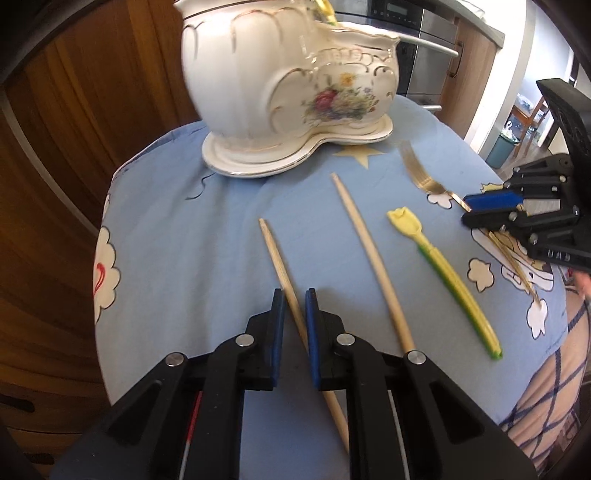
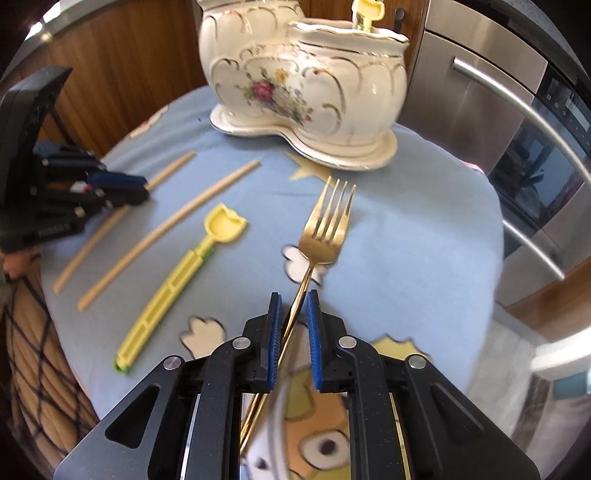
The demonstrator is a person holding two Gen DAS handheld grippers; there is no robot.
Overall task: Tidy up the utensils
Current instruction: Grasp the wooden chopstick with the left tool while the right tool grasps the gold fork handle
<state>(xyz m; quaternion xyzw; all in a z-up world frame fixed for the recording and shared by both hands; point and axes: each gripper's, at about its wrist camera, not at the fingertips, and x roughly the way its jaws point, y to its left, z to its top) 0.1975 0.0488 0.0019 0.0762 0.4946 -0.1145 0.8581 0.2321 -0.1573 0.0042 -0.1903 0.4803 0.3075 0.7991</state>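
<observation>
left wrist view: left tool (image 1: 294,295) at lower centre, jaws narrow, one chopstick (image 1: 275,254) running between the blue pads; pads seem to press it, contact not fully clear. second chopstick (image 1: 364,243) lies just right of it, apart. yellow spoon (image 1: 443,271) further right, bowl toward the top of the frame. gold fork (image 1: 421,171) at right, its handle in the right tool (image 1: 480,210) at the right edge. white ceramic holder (image 1: 291,85) stands at upper centre on the blue cloth surface (image 1: 184,221).

right wrist view: right tool (image 2: 293,295) at lower centre, jaws narrow around the fork handle; the left pad touches it, a slight gap shows on the right. fork tines point toward the holder at top centre. a yellow utensil (image 2: 365,11) stands in the holder's right compartment. spoon and both chopsticks lie at left, with the left tool over the leftmost chopstick.
</observation>
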